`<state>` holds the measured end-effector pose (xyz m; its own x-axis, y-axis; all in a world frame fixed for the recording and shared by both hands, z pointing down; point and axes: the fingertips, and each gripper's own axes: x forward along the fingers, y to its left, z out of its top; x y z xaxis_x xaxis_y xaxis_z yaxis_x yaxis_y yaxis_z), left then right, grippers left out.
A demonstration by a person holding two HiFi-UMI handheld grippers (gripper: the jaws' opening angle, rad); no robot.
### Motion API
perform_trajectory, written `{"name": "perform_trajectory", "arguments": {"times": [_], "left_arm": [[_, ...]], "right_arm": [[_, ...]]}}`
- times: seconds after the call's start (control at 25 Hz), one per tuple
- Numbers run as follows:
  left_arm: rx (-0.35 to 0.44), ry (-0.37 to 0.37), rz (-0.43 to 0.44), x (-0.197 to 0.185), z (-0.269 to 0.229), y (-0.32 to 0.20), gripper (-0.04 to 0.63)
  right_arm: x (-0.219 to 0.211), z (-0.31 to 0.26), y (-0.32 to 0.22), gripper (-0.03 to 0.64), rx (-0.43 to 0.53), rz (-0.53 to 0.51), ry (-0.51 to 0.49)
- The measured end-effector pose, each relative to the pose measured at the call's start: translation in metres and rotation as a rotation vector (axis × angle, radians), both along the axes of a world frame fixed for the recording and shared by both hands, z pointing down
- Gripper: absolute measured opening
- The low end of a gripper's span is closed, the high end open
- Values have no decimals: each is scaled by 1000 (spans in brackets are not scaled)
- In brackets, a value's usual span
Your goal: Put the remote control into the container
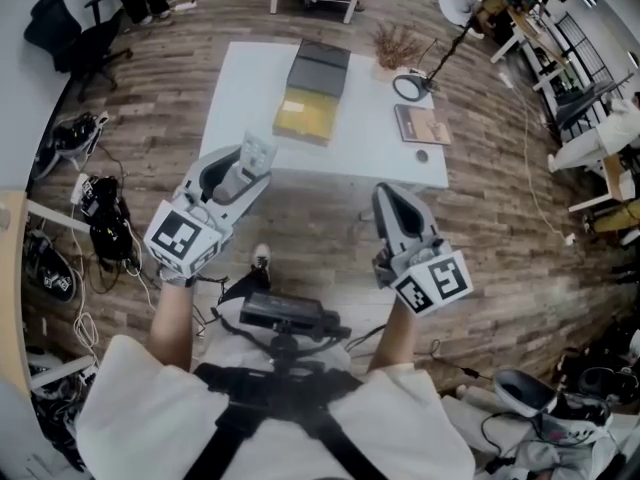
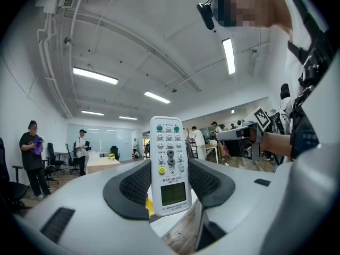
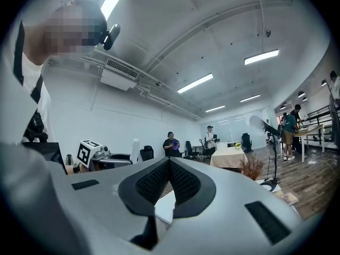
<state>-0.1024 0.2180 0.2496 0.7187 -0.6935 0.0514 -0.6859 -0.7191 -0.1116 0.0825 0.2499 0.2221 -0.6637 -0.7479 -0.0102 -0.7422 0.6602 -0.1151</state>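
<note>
My left gripper is shut on a white remote control, which stands upright between the dark pads, buttons above its small screen. The remote's end pokes out just before the near edge of the white table. On that table lies the container, a yellow open box with a dark grey lid behind it. My right gripper hovers beside the left one, off the table's front edge. Its jaws are shut with nothing between them.
A desk lamp, a brown booklet, a dried plant and a small round object occupy the table's right side. Office chairs and bags with cables lie on the floor at left. People stand far off.
</note>
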Motion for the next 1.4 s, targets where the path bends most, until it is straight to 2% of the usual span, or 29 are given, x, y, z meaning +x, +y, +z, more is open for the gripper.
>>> {"name": "perform_trajectory", "arguments": {"times": [0.52,0.92,1.4], "left_arm": [[-5,0,46,-11,-1,-102,233],[-14,2,79,-31,8,-148,233],[-16,10,135,-42,14,-199,233]], "right_arm": [[-11,-5,-91,3,-3,53,9],[-36,0,-133,3,-5,75,27],[-58,4,-172,3,-4,163,43]]}}
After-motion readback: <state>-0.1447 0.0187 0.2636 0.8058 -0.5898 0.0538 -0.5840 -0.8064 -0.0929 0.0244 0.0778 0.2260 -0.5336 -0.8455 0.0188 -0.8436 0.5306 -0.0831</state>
